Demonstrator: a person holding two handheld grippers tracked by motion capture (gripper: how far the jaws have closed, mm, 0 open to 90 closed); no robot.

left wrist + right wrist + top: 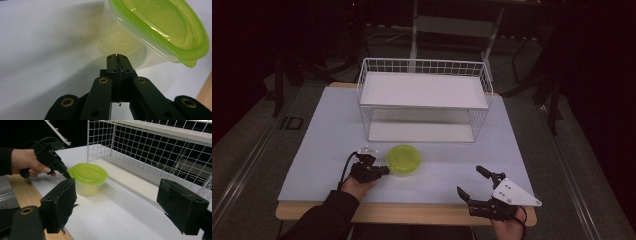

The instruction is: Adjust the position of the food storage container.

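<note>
A small clear container with a lime-green lid stands upright on the white table mat, in front of the wire rack. My left gripper is shut with nothing in it. Its tips rest at the container's left side, just under the lid's rim, touching or nearly touching the clear wall. My right gripper is wide open near the table's front right edge. It holds nothing and stands well apart from the container.
A white wire rack with two white shelves stands at the back middle of the mat. The wooden table edge runs along the front. The surroundings beyond the table are dark.
</note>
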